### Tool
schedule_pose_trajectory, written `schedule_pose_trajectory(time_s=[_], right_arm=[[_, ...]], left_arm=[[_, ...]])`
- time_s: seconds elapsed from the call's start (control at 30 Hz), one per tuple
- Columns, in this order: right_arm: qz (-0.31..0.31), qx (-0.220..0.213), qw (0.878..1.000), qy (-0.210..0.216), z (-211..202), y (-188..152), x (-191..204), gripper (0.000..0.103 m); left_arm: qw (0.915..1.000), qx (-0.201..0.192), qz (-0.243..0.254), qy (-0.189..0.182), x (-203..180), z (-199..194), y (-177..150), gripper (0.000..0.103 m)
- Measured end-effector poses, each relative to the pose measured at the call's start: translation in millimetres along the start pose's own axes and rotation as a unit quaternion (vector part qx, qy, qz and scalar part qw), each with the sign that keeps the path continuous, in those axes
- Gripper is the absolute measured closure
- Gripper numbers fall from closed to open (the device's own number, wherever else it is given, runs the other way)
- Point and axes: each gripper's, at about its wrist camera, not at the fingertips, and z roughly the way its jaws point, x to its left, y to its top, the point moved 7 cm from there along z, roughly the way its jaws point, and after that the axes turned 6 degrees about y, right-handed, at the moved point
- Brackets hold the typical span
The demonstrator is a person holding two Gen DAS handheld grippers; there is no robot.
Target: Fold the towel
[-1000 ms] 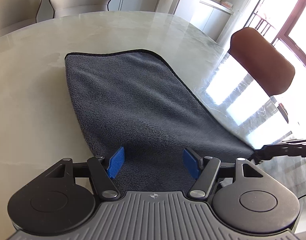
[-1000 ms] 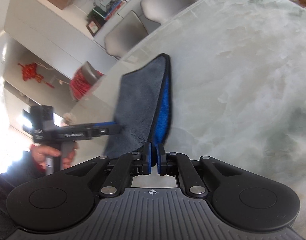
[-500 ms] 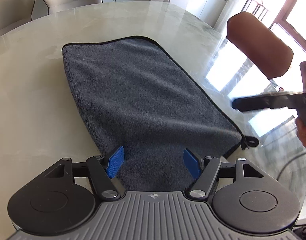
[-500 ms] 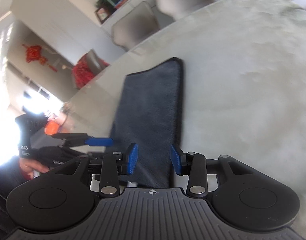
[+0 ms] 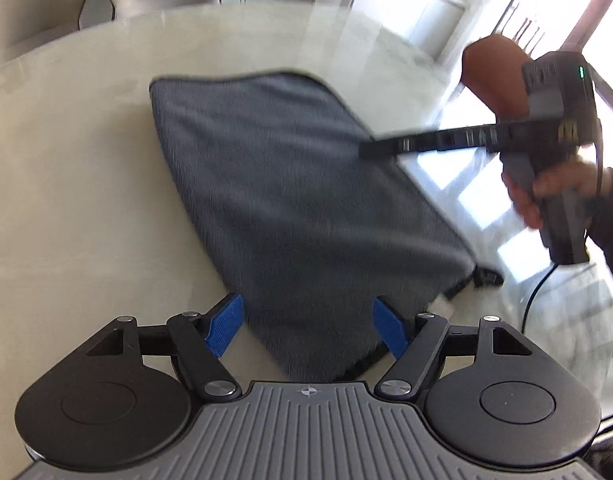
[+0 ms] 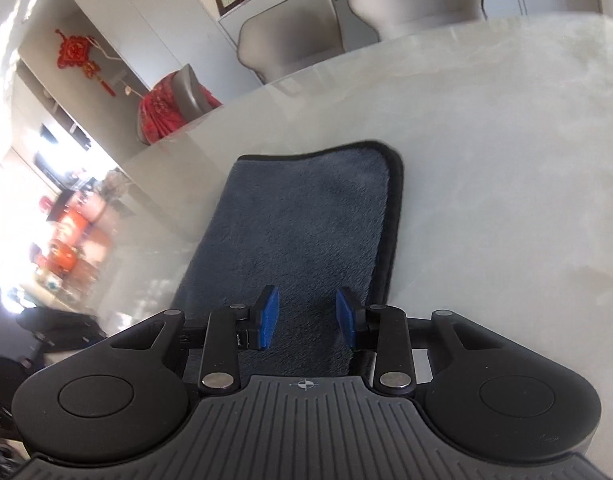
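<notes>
The pale, glossy marble-look tabletop [image 5: 66, 208] carries the one task item: a dark grey plush microfibre towel with black piped edging [image 5: 290, 184], lying flat as a long narrow strip, apparently already folded at least 1 time. Its near end lies below and between the left gripper's [image 5: 308, 328] blue-padded fingers [image 5: 224, 326]; from there it runs away towards the far edge of the tabletop. A small black hanging loop [image 5: 486, 276] pokes out at the near corner, just right of those fingers.

The left fingers are spread wide and opening further, with the towel's end beneath the gap but nothing pinched. The right gripper [image 6: 306, 322] hovers over the towel [image 6: 306, 220] from the other side; its fingers [image 6: 268, 322] stand partly apart, empty, with cloth beneath them. In the left view the person's right hand [image 5: 546, 196] carries that gripper over the towel's right edge, blurred.

By my reading, 1 fold has just been laid and released. The next move probably calls for both pairs of fingers to drop to the 2 near corners, pinch all layers together, and carry them to the far end so the edges line up.
</notes>
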Motion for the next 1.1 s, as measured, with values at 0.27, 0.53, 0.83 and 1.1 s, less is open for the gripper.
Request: schedule_pose_trajectory(time_s=[0.27,0.53,0.83,1.1], right_arm=[[-0.023,0.019,0.999,0.02,3,-13,10,0.065],[-0.174,0.036,0.984,-0.019,-38,-49,55,0.058],[-0.288,0.114,0.95,-0.034,-60,-110,93,0.058],[-0.375,0.168,0.91,-0.041,-44,-122,97,0.056]], left_arm=[[0.9994,0.023,0.02,-0.016,-22,27,8,0.028],[0.9983,0.025,0.052,0.004,-20,2,-25,0.028],[0.9928,0.017,0.118,0.01,-28,-12,-52,0.028],[0.9757,0.01,0.217,0.025,-42,-4,-58,0.028]])
